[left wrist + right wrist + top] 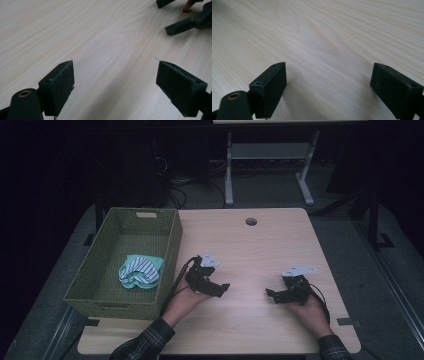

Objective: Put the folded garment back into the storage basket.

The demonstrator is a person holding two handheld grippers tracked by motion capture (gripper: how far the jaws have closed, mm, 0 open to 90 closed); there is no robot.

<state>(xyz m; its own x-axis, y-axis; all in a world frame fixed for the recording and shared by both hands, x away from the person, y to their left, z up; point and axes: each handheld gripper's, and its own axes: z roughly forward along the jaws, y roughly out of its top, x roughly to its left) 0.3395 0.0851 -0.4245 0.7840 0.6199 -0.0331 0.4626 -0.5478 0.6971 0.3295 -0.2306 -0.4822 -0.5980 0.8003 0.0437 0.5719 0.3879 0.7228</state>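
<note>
Fingers (60, 87) on both grippers gape wide, holding nothing. I see the cloth (141, 271) in the basket (172, 245), left of my left gripper (220, 289), the nearer one.

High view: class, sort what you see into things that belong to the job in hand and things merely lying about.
Belonging to the job:
left gripper, open
right gripper, open
striped cloth
green woven basket

Lying about:
second table's white legs
cables on the floor
</note>
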